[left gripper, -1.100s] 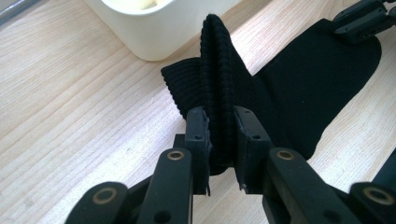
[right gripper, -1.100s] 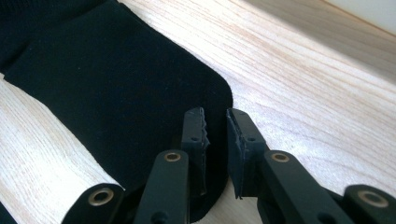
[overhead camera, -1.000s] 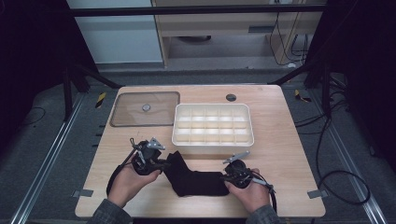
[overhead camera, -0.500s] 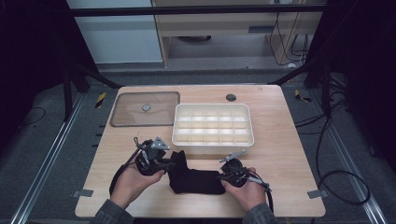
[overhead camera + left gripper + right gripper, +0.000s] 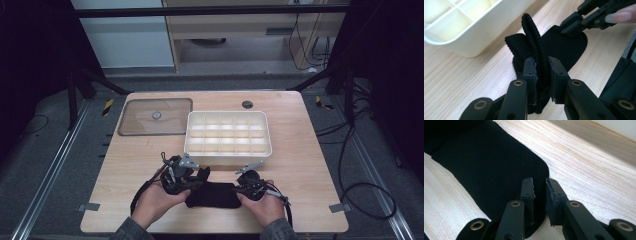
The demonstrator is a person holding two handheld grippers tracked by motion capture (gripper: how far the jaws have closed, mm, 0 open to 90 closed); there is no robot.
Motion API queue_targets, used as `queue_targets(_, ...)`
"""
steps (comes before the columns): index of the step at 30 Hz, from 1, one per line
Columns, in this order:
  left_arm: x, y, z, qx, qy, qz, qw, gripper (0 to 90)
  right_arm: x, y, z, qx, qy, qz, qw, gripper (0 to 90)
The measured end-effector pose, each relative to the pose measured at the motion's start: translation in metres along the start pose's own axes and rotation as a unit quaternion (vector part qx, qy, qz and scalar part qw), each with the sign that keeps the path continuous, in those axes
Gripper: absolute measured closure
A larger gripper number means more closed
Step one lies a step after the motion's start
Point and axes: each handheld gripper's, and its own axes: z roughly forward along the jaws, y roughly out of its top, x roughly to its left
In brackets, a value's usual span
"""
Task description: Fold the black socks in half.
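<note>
At the near edge of the wooden table [image 5: 300,150], a black sock [image 5: 212,195] lies flat between the person's two hands, just in front of the white compartment tray [image 5: 227,149]. The left gripper [image 5: 541,75] is clenched on the sock's ribbed cuff [image 5: 534,37], which stands bunched up between its jaws. The right gripper [image 5: 539,195] rests over the rounded toe end with its jaws nearly together; a narrow gap shows between them and they do not seem to pinch the cloth. The step in hand looks like folding the sock, cuff toward toe. The next move calls for carrying the cuff rightward while the toe end stays pinned. The tray's near wall is close on the far side; open tabletop lies left and right, and the clear lid [image 5: 155,116] sits well apart at the far left.
</note>
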Motion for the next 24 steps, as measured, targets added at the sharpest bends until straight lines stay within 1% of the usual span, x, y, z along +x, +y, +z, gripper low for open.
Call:
queue_targets(6,-0.011,0.004,0.015,0.009,-0.010,0.013,0.9998,77.2,-0.001,-0.001,0.000,-0.002,0.001,0.000,1.0000,77.3)
queue_targets(11,-0.017,0.005,0.028,0.018,-0.016,0.014,0.9996,77.2,-0.001,-0.001,0.000,-0.003,0.004,0.002,1.0000,77.2)
queue_targets(13,-0.019,0.006,0.031,0.023,-0.018,0.019,0.9994,77.1,-0.001,-0.002,0.000,-0.005,0.003,-0.001,1.0000,77.2)
queue_targets(18,-0.022,0.005,0.036,0.031,-0.019,0.024,0.9990,77.0,-0.002,-0.002,0.000,-0.007,0.004,0.000,1.0000,77.1)
queue_targets(24,-0.026,0.006,0.041,0.035,-0.024,0.028,0.9987,76.5,-0.001,-0.002,0.000,-0.006,0.003,-0.001,1.0000,76.8)
